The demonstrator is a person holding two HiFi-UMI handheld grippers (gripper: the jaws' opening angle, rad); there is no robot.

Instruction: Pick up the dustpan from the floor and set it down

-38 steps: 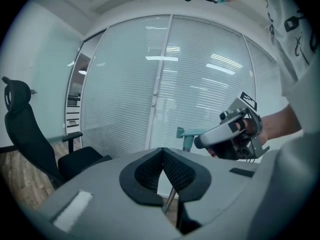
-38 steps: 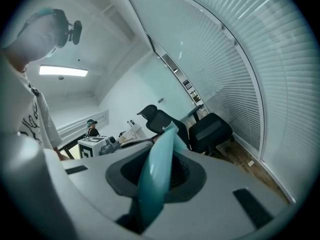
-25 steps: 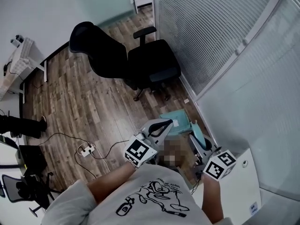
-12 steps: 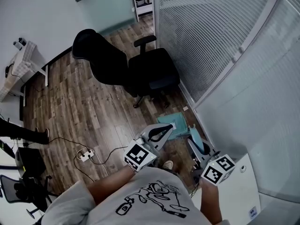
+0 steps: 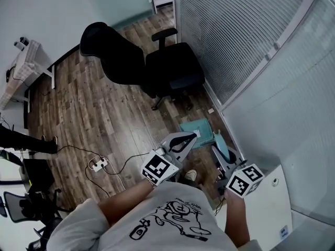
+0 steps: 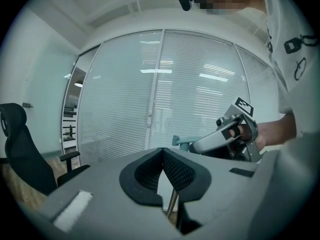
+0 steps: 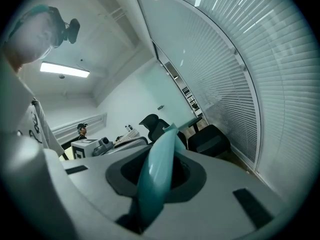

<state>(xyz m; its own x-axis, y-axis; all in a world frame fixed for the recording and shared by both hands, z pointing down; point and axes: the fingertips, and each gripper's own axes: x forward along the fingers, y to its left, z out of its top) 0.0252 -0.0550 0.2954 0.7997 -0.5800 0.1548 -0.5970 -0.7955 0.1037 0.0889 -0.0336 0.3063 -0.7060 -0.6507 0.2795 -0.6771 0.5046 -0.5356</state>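
The wood-plank floor (image 5: 104,114) is filling most of the head view, and the tall frosted glass wall with horizontal blinds (image 5: 246,35) is curving down the right side. A black high-backed office chair on castors (image 5: 152,67) is standing near that wall. A white table (image 5: 23,67) is sitting far off at the upper left, and a white cabinet top (image 5: 269,208) is showing at the person's right elbow.

Now the teal plastic dustpan (image 5: 198,130). It is hanging pan-end low beside the foot of the glass wall, just past the person's shoe (image 5: 191,175). Its handle is rising back towards the person. Whether the pan is touching the boards, I cannot tell from here.

The right gripper (image 7: 159,166) is doing the work. Its jaws are clamped on the dustpan's teal handle, which is running straight up between the dark pads.

The left gripper (image 6: 162,156) is riding alongside, just left of the dustpan. Its ribbed pads are pressed tip to tip and are not gripping anything. A thin pale rod is showing in the gap below them, but I cannot tell what it is.

A small white power strip (image 5: 97,165) is lying well apart on the floor at left, with black cable trailing from it.
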